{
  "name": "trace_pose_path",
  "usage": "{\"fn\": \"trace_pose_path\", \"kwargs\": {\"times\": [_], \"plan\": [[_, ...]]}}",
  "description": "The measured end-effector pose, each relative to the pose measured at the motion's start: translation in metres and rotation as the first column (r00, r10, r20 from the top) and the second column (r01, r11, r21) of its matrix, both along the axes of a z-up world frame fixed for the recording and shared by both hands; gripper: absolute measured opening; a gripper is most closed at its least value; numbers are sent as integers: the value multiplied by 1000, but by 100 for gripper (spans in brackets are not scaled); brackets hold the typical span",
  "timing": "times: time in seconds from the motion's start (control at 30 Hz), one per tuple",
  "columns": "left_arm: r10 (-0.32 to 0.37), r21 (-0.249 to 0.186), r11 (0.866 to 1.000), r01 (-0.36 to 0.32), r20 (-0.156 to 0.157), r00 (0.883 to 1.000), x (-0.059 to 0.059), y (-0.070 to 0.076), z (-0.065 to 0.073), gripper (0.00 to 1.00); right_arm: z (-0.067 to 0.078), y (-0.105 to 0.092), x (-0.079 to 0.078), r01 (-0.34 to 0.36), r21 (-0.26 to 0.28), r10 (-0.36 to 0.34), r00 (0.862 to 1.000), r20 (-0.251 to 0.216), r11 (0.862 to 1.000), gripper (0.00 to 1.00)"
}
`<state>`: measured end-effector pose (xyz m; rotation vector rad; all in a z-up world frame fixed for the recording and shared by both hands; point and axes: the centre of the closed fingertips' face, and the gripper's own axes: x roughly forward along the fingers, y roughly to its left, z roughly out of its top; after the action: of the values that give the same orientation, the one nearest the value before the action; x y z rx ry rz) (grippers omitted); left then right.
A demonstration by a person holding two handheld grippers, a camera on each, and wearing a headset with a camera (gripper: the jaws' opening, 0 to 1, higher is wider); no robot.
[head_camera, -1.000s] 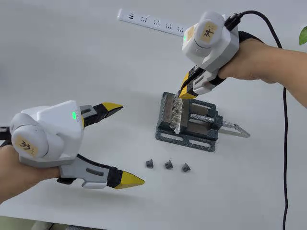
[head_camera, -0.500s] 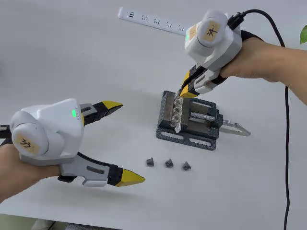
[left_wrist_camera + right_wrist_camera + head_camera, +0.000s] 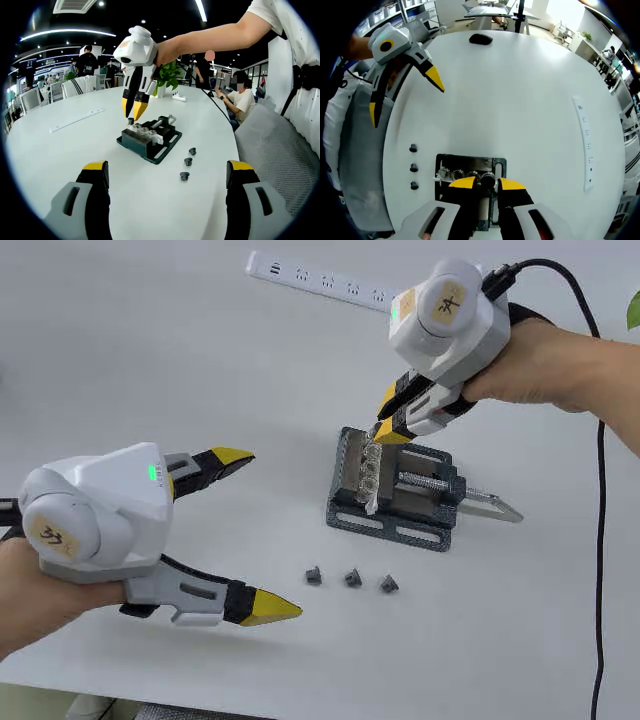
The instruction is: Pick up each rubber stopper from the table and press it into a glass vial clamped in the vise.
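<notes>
Right claw [image 3: 386, 433] higher, stopper [image 3: 130, 121] above vise [image 3: 420, 512]

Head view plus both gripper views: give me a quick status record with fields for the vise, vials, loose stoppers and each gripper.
vise: dark, on the white table, clamping a row of glass vials
open vials: three look unstoppered in the left gripper view
loose stoppers: three in a row on the table, on the person's side of the vise
right gripper: over the far end of the row, jaws shut on a dark stopper; seated or not, cannot tell
left gripper: open, holding nothing, left of the loose stoppers
</notes>
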<state>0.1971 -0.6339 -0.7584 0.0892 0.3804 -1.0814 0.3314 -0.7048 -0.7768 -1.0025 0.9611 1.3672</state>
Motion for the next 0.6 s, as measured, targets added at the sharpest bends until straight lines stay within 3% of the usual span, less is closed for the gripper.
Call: {"fn": "trace_pose_path", "kwargs": {"times": [0.2, 0.4, 0.6], "plan": [[-1, -2, 1000, 1, 1, 1000, 0, -1, 0, 98, 8, -3, 1, 4, 26, -5, 1000, 12, 1000, 7], [-4, -3, 1000, 4, 3, 1000, -1, -2, 1, 98, 6, -5, -1, -6, 25, 6, 1000, 22, 1000, 0], [-4, 1, 1000, 4, 1, 1000, -2, -2, -1, 98, 3, -4, -3, -10, 25, 9, 1000, 21, 1000, 0]]}}
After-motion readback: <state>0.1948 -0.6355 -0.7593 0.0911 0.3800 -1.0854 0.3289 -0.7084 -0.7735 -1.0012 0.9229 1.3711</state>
